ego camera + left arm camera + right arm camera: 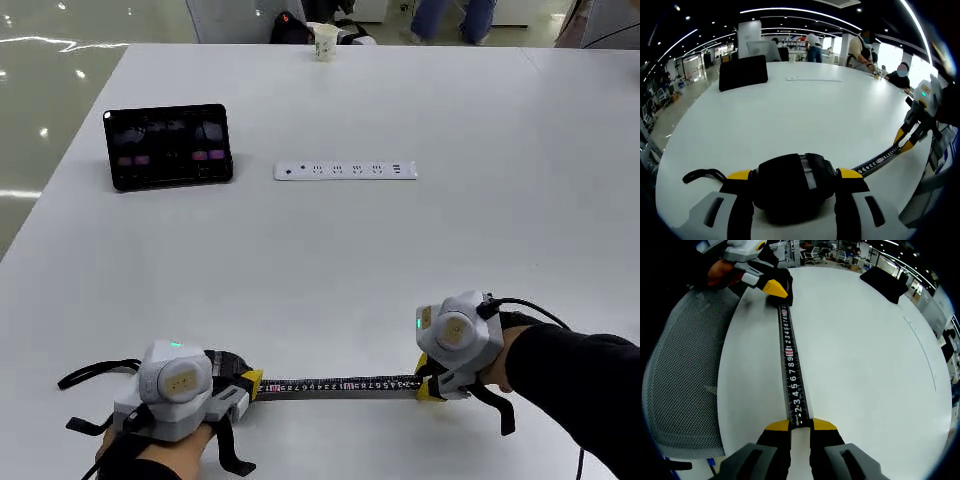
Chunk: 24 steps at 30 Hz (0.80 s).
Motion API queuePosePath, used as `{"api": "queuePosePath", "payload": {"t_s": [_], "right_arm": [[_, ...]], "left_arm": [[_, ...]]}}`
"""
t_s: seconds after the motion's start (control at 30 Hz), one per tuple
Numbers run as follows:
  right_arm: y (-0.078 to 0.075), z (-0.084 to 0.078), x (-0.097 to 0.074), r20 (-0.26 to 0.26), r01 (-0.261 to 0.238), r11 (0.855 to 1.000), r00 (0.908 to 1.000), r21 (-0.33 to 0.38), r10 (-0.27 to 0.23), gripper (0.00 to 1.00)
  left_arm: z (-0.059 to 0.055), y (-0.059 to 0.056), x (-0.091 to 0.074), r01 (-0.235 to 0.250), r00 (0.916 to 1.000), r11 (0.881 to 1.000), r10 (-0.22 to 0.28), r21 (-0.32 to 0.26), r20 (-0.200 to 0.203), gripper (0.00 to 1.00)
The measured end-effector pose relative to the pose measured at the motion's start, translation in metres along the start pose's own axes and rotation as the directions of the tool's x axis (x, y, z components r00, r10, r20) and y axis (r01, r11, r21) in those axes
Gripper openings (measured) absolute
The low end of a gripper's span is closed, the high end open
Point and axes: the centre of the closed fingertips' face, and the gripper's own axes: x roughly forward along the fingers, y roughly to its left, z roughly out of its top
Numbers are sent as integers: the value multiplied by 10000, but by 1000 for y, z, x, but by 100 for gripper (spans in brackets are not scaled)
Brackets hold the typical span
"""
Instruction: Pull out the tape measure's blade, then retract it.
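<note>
A broad white counter (400,260) carries a dark tablet (168,146) propped at its far left. At the near edge the left tongs (795,175) clamp the black tape measure case (792,192). The right tongs (794,425) pinch the tip of its blade (789,350), which lies stretched flat between them.

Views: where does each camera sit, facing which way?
Head view: on the headset, facing down at the table; left claw, right claw, sleeve show.
Left gripper view: on the left claw, facing across the table; its jaws grip the case.
Right gripper view: on the right claw, facing along the blade; its jaws pinch it.
Shared: both gripper views show the blade and other claw.
</note>
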Motion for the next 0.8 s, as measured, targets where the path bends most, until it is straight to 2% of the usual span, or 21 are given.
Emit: {"api": "queuePosePath", "payload": {"t_s": [0.6, 0.8], "right_arm": [[3, 6, 3, -214, 105, 9999, 9997, 12, -104, 11], [2, 7, 3, -119, 64, 10000, 9999, 37, -64, 11]], "left_arm": [[-1, 0, -1, 12, 10000, 10000, -12, -11, -55, 61], [0, 0, -2, 23, 10000, 10000, -23, -21, -57, 61]]}}
